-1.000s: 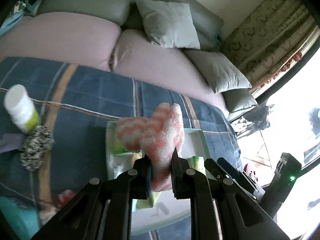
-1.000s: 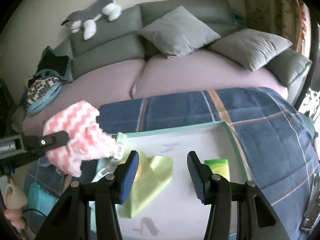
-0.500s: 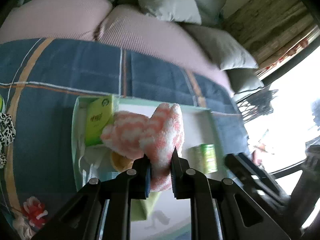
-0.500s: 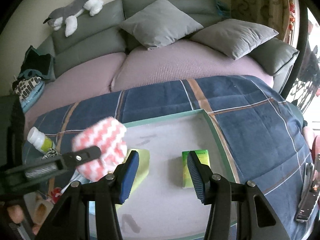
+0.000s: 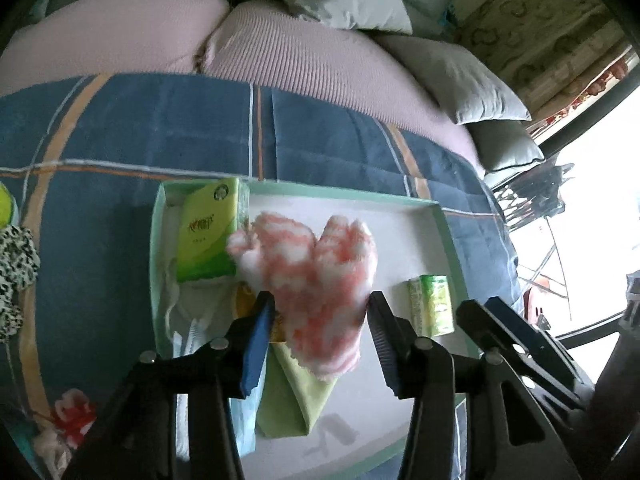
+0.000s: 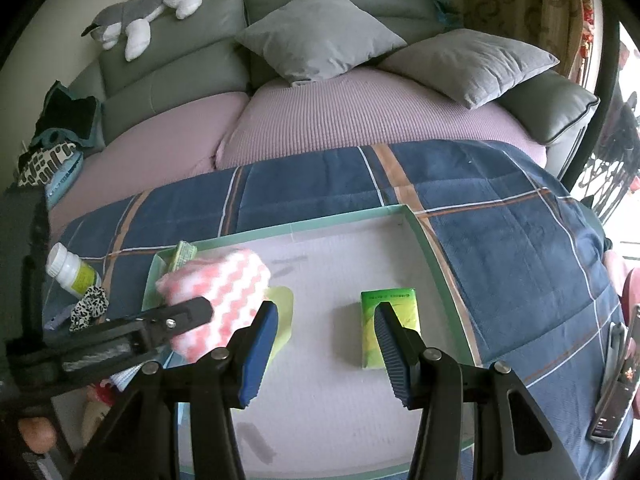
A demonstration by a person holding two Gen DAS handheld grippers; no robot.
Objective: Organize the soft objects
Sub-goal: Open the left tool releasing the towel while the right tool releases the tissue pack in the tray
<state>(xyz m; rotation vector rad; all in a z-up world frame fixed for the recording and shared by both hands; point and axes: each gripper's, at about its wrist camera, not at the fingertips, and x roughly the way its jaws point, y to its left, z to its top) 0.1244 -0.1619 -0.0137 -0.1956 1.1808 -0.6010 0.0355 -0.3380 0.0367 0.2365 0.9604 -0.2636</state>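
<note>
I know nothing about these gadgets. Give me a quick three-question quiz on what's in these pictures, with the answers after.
1. True or false: the left gripper is clamped tight on the pink-and-white fuzzy sock.
2. Which lies nearest the right gripper in the tray? A) white bottle B) small green tissue pack C) plush dog
3. What colour is the folded cloth under the sock?

Key
1. False: its jaws have just been opening; the sock sits between them, released.
2. B, the small green tissue pack.
3. Light green.
</note>
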